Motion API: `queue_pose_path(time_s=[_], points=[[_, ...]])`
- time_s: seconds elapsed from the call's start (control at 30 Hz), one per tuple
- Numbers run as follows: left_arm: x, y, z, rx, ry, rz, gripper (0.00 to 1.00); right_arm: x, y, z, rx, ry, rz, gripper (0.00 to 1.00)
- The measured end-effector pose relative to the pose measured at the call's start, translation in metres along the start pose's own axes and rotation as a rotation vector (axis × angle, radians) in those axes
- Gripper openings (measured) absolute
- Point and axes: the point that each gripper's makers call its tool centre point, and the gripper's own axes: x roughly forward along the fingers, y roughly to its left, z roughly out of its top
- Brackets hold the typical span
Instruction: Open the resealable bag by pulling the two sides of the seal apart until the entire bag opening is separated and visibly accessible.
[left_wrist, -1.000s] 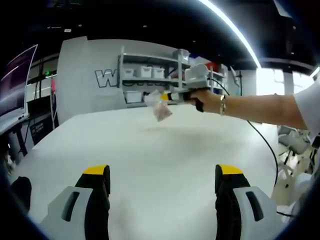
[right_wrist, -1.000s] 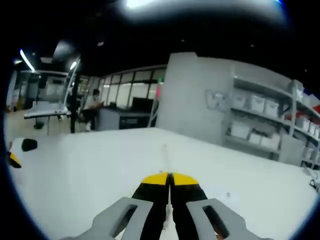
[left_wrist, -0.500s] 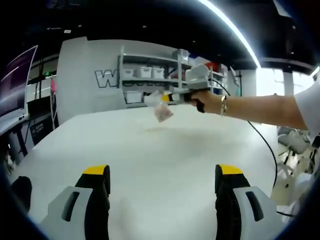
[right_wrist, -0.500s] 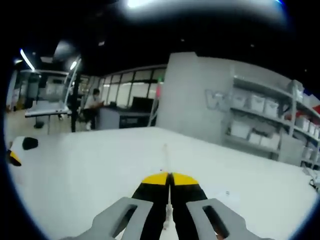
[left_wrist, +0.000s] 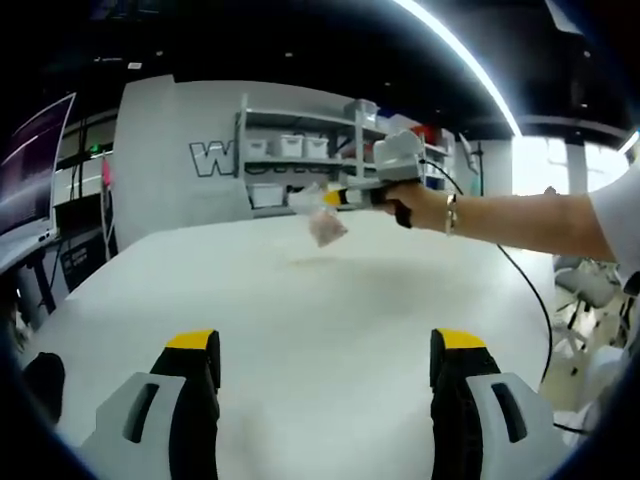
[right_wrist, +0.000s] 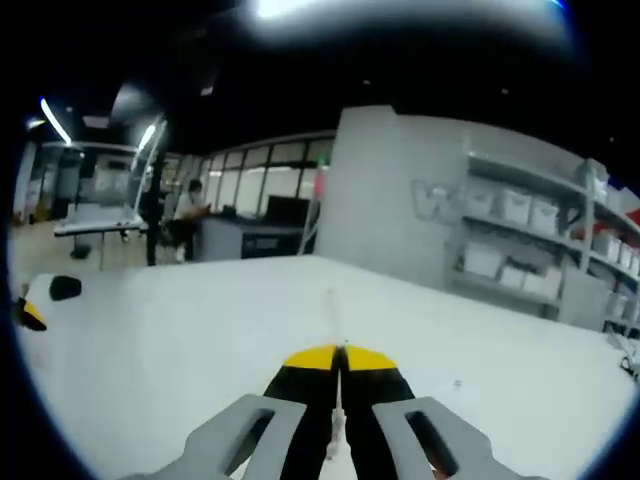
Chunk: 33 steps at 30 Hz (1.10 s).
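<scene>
Your right gripper has its yellow-tipped jaws pressed together, clamped on the top edge of the resealable bag. Its own view gives little of that bag: just a thin clear strip rising edge-on from between the jaws, over the white worktop.

Your left gripper view tells you more. From there the right gripper comes in from the right, held out by your hand, and the bag hangs below its tips, lifted clear of the worktop above its far edge. The bag is transparent, with something pinkish in the bottom; whether the seal is parted is too small to tell. A faint shadow lies on the worktop beneath it.

Your left gripper is released, jaws standing wide apart with nothing between them, low over the near edge of the worktop and well apart from the bag.

At the left rim of the right gripper view, a small yellow and black part of the left gripper peeks in. Shelving with white bins stands beyond the worktop's far edge.
</scene>
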Motion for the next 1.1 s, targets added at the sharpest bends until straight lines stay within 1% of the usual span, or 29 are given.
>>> queue_pose_path(time_s=[0.57,1.1], points=[[0.0,-0.003,0.001,0.004,0.0,-0.004,0.84,-0.012,0.0,-0.004,0.005,-0.005,0.004,0.0],[-0.004,-0.011,0.007,0.017,-0.01,-0.005,0.84,-0.03,0.0,-0.001,0.009,-0.023,0.012,0.0]])
